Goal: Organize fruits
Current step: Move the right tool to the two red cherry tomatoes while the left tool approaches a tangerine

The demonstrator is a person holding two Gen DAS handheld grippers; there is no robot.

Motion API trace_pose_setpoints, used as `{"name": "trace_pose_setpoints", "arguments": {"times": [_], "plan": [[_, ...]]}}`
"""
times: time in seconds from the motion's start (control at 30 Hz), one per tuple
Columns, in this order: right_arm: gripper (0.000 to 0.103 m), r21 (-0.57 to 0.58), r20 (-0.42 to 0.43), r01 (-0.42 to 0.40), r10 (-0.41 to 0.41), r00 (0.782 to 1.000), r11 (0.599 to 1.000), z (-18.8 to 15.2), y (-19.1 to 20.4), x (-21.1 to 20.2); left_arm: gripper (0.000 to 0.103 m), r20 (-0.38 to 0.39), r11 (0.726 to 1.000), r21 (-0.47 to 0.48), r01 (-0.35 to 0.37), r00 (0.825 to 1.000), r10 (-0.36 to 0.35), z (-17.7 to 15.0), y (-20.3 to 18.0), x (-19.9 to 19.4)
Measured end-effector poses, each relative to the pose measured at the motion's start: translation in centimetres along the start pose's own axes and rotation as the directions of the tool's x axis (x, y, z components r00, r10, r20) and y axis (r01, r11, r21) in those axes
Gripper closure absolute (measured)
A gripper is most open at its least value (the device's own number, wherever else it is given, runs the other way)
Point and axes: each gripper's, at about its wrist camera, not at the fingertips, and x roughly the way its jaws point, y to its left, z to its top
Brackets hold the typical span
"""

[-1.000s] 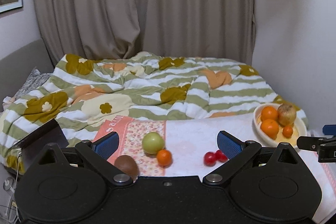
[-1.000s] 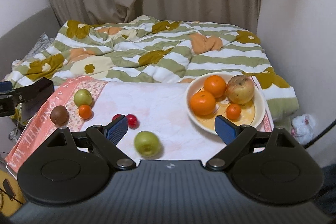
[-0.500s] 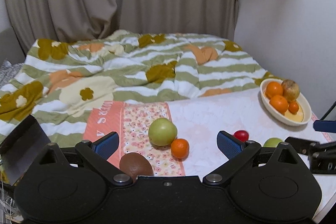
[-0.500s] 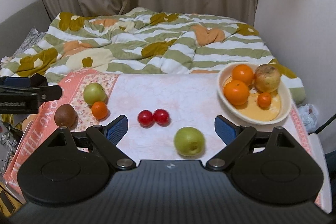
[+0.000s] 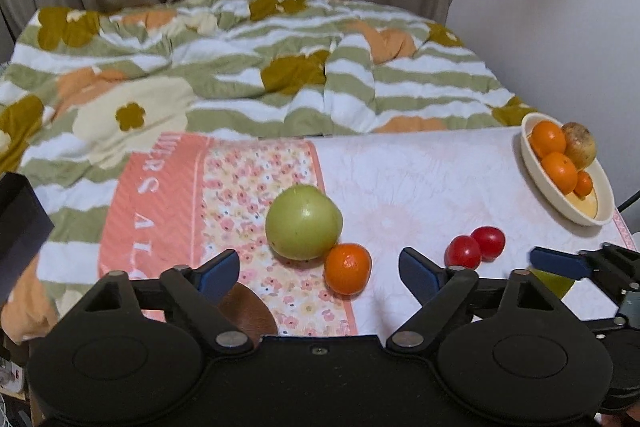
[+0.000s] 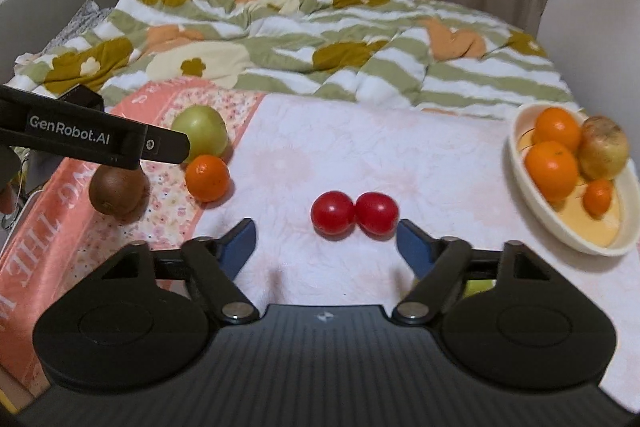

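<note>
On the cloth lie a green apple, a small orange, a brown kiwi and two red tomatoes. My left gripper hangs low over the small orange, jaws closing, pads touching nothing. My right gripper stands just short of the tomatoes, its jaws also closing on nothing. A second green fruit is mostly hidden behind the right finger. A cream bowl at the right holds oranges and a yellowish apple.
A rumpled flowered quilt covers the bed behind the cloth-covered table. A black box stands at the left edge. A wall rises at the right and curtains hang at the back.
Both grippers have come down and forward toward the fruit, and their jaws have narrowed. In the right wrist view the loose green fruit has slid behind the right finger.
</note>
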Motion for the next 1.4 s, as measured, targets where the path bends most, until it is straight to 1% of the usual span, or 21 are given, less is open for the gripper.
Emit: {"name": "trace_pose_setpoints", "arguments": {"times": [0.03, 0.17, 0.27, 0.4, 0.53, 0.6, 0.73, 0.83, 0.9, 0.93, 0.97, 1.0, 1.1, 1.4], "plan": [[0.023, -0.001, -0.009, -0.006, 0.006, 1.000, 1.000, 0.1, -0.1, 0.5, 0.018, -0.010, 1.000, -0.001, 0.003, 1.000, -0.003, 0.1, -0.1, 0.3], [0.026, -0.020, -0.026, -0.015, 0.015, 1.000, 1.000, 0.3, -0.3, 1.8, 0.027, -0.053, 1.000, -0.013, 0.013, 0.998, -0.013, 0.3, -0.4, 1.8], [0.030, -0.041, -0.037, -0.021, 0.020, 0.999, 0.999, 0.4, -0.3, 2.4, 0.029, -0.082, 1.000, -0.013, 0.016, 0.997, -0.017, 0.2, -0.6, 2.7], [0.035, -0.062, -0.051, -0.041, 0.038, 0.998, 0.997, 0.3, -0.1, 2.9, 0.036, -0.113, 0.999, -0.030, 0.013, 0.993, -0.016, 0.1, -0.7, 3.7], [0.036, -0.078, -0.055, -0.051, 0.047, 0.997, 0.996, 0.4, 0.1, 3.4, 0.038, -0.126, 0.998, -0.054, 0.011, 0.992, -0.018, 0.2, -0.5, 4.2], [0.037, -0.080, -0.056, -0.052, 0.048, 0.997, 0.995, 0.4, 0.1, 3.6, 0.043, -0.137, 0.998, -0.063, 0.014, 0.990, -0.023, 0.2, -0.5, 4.6], [0.038, -0.077, -0.054, -0.039, 0.035, 0.998, 0.996, 0.4, 0.0, 3.9, 0.047, -0.146, 0.997, -0.070, 0.015, 0.989, -0.025, 0.1, -0.6, 5.2], [0.041, -0.074, -0.054, -0.032, 0.028, 0.998, 0.997, 0.5, -0.1, 4.2, 0.051, -0.143, 0.997, -0.074, 0.019, 0.989, -0.030, 0.2, -0.8, 5.3], [0.044, -0.072, -0.056, -0.029, 0.025, 0.998, 0.997, 0.5, -0.2, 4.3, 0.058, -0.142, 0.997, -0.073, 0.029, 0.989, -0.039, 0.2, -0.9, 5.3], [0.046, -0.071, -0.057, -0.028, 0.024, 0.998, 0.997, 0.5, -0.2, 4.4, 0.059, -0.142, 0.997, -0.072, 0.033, 0.989, -0.042, 0.1, -1.0, 5.3], [0.046, -0.070, -0.058, -0.026, 0.022, 0.998, 0.997, 0.5, -0.2, 4.5, 0.064, -0.142, 0.997, -0.069, 0.038, 0.989, -0.047, 0.1, -1.2, 5.3], [0.046, -0.070, -0.058, -0.024, 0.020, 0.998, 0.997, 0.5, -0.2, 4.5, 0.066, -0.141, 0.997, -0.066, 0.043, 0.989, -0.052, 0.1, -1.3, 5.3], [0.047, -0.068, -0.055, -0.020, 0.017, 0.998, 0.998, 0.5, -0.2, 4.6, 0.066, -0.138, 0.998, -0.045, 0.033, 0.990, -0.039, 0.1, -1.6, 5.3], [0.050, -0.066, -0.050, -0.012, 0.008, 0.999, 0.998, 0.7, -0.2, 5.0, 0.067, -0.142, 0.998, -0.047, 0.035, 0.989, -0.041, -0.4, -1.4, 4.8]]}}
